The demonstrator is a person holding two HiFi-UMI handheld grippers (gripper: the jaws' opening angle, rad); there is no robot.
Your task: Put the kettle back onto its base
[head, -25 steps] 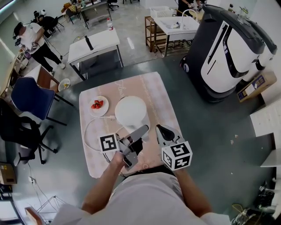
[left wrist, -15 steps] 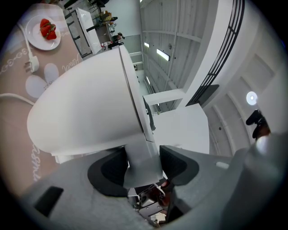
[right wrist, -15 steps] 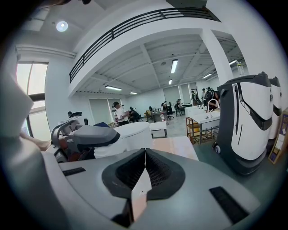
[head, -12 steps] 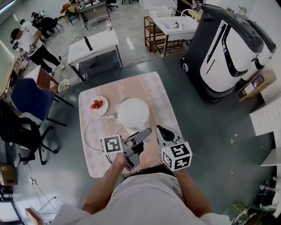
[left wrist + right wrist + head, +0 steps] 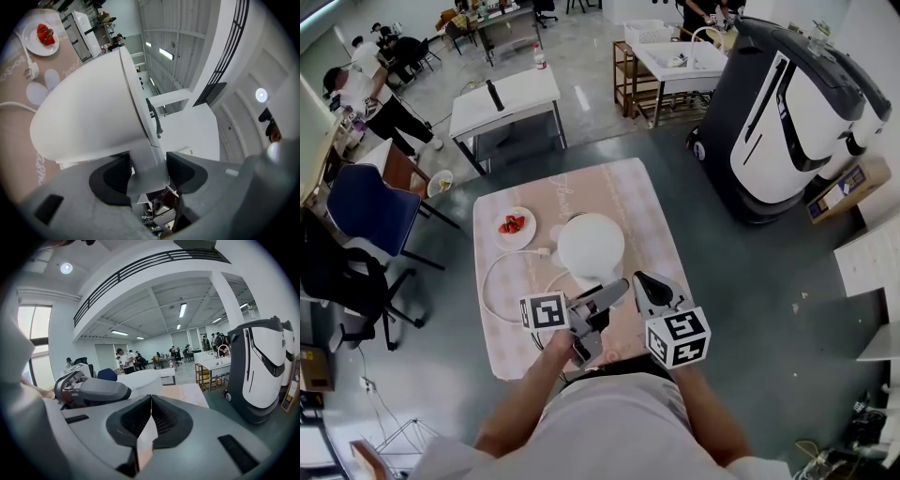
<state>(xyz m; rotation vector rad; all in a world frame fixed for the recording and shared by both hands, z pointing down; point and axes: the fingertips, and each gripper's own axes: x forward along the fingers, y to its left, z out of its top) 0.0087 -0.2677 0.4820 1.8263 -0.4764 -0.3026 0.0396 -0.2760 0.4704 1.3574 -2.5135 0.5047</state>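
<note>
Handle (image 5: pixel 146 157) of the kettle (image 5: pixel 89 122) was clamped in the left gripper (image 5: pixel 612 291), seemingly for carrying to its base, while the right gripper (image 5: pixel 151 401), beside the kettle, was clenched empty.

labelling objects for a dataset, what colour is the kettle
The kettle is plain white; the head view shows it best.

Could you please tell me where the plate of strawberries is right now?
In the head view, the plate of strawberries lies on the left side of the pink-clothed table, just left of the white kettle and beyond the white cable.
</note>
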